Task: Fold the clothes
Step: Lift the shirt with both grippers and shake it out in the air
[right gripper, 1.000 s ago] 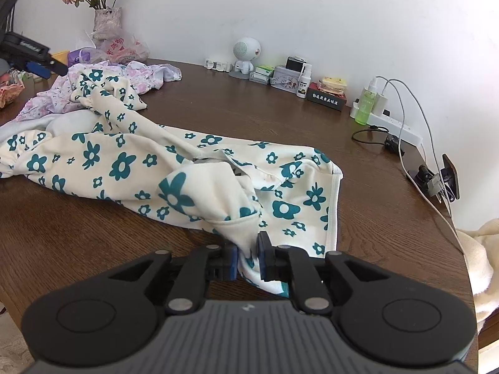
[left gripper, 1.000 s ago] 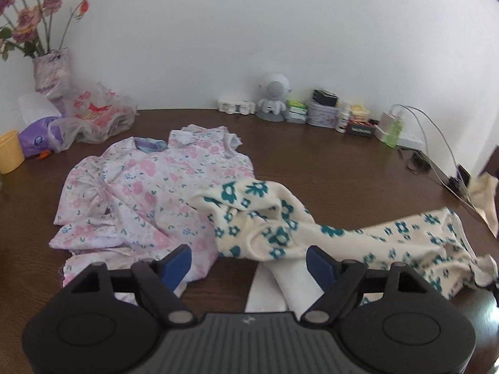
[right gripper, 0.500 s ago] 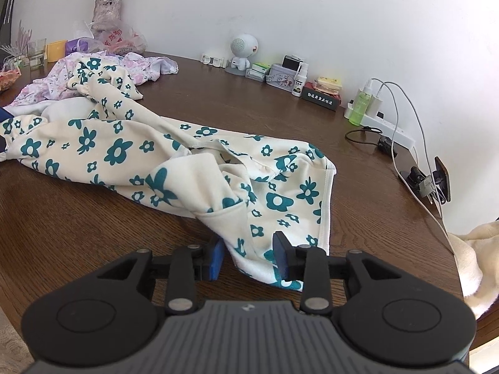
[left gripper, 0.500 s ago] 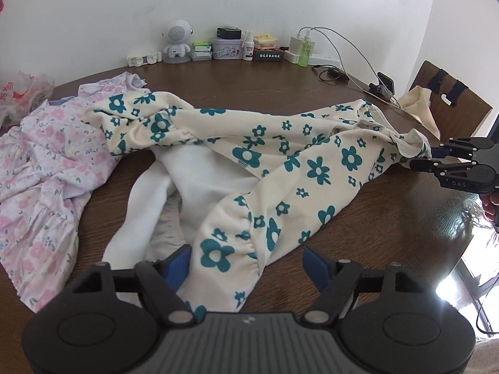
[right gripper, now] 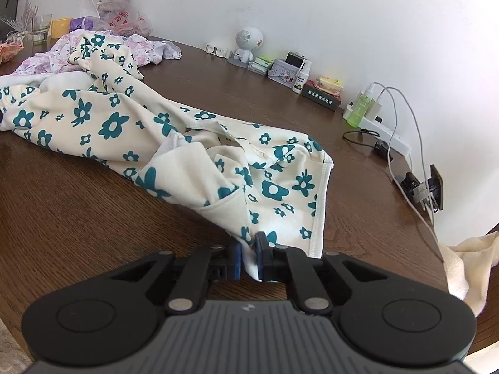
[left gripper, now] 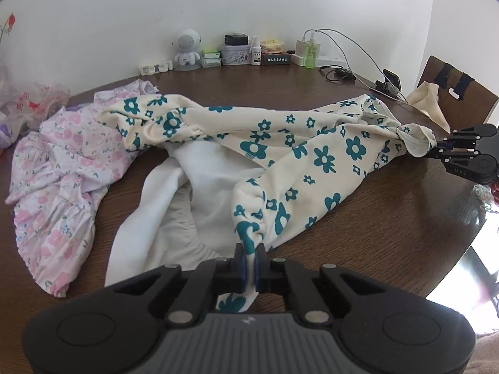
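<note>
A cream garment with teal flowers (left gripper: 312,159) lies stretched across the brown table (left gripper: 389,224); it also shows in the right wrist view (right gripper: 131,124). My left gripper (left gripper: 248,263) is shut on its gathered near edge. My right gripper (right gripper: 248,257) is shut on another edge of the same garment, and it appears at the right in the left wrist view (left gripper: 436,149). The garment's white inside (left gripper: 174,205) shows between them. A pink floral garment (left gripper: 65,168) lies crumpled at the left.
A toy robot (left gripper: 186,50), small boxes and bottles (left gripper: 255,53), and a power strip with cables (right gripper: 386,127) line the wall. A chair with a cream cloth (left gripper: 449,99) stands at the right. A vase, plastic bag and cups (right gripper: 93,18) sit far left.
My left gripper swung toward the teal-flower garment and closed on its near edge. My right gripper opened briefly, then shut again on the garment's edge. The garment now stretches between both grippers.
</note>
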Demonstrator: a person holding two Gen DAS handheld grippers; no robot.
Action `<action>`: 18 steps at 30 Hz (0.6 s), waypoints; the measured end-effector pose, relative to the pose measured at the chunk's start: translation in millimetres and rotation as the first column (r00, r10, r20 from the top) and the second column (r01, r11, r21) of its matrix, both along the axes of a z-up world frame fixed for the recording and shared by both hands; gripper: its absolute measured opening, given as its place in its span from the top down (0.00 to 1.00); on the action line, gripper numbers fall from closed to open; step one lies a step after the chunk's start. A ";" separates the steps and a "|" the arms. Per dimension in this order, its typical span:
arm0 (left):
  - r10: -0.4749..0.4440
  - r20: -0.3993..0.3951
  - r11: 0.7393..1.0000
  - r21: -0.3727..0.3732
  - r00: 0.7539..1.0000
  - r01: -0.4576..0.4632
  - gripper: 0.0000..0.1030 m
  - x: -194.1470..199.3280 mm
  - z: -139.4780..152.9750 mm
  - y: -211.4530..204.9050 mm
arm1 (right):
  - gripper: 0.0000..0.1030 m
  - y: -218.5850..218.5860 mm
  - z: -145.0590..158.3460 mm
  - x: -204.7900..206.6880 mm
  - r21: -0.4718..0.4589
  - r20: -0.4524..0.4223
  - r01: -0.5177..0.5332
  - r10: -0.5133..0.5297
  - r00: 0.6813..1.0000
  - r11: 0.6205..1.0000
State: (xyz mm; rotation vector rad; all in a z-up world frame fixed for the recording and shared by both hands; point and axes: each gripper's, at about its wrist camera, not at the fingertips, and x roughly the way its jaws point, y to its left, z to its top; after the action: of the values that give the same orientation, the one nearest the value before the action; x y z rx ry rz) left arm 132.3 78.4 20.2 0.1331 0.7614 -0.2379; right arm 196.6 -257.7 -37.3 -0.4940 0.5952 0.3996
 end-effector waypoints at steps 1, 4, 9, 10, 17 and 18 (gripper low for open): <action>-0.001 0.042 0.999 0.034 0.999 0.000 0.97 -5.5 5.2 -4.0 | 0.95 0.6 1.8 -2.3 -0.012 0.022 0.001 -0.001 1.000 1.000; 0.001 0.153 0.994 0.111 0.988 -0.019 0.97 -18.8 22.8 -10.4 | 0.96 -0.4 17.8 -11.1 -0.022 0.094 0.003 -0.001 0.996 1.000; 0.028 0.279 0.983 0.166 0.960 -0.077 0.97 -31.1 48.7 -9.6 | 0.96 -0.9 50.3 -24.4 -0.019 0.187 -0.013 0.017 0.982 1.000; 0.032 0.300 0.981 0.172 0.953 -0.087 0.97 -33.5 53.7 -8.5 | 0.96 -0.6 56.2 -26.8 -0.017 0.196 -0.017 0.020 0.980 1.000; 0.031 0.410 0.957 0.252 0.912 -0.146 0.97 -13.1 80.2 1.9 | 0.96 0.3 97.6 -26.8 0.016 0.218 -0.056 0.051 0.975 0.998; 0.025 0.424 0.947 0.281 0.905 -0.158 0.97 0.4 82.9 5.9 | 0.96 2.9 102.1 -18.7 0.005 0.226 -0.052 0.049 0.973 0.999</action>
State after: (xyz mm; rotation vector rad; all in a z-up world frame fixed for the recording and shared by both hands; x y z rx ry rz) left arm 132.7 84.3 103.1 0.4316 0.3708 0.0073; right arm 178.0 -254.8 64.8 -0.5364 0.3605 0.3882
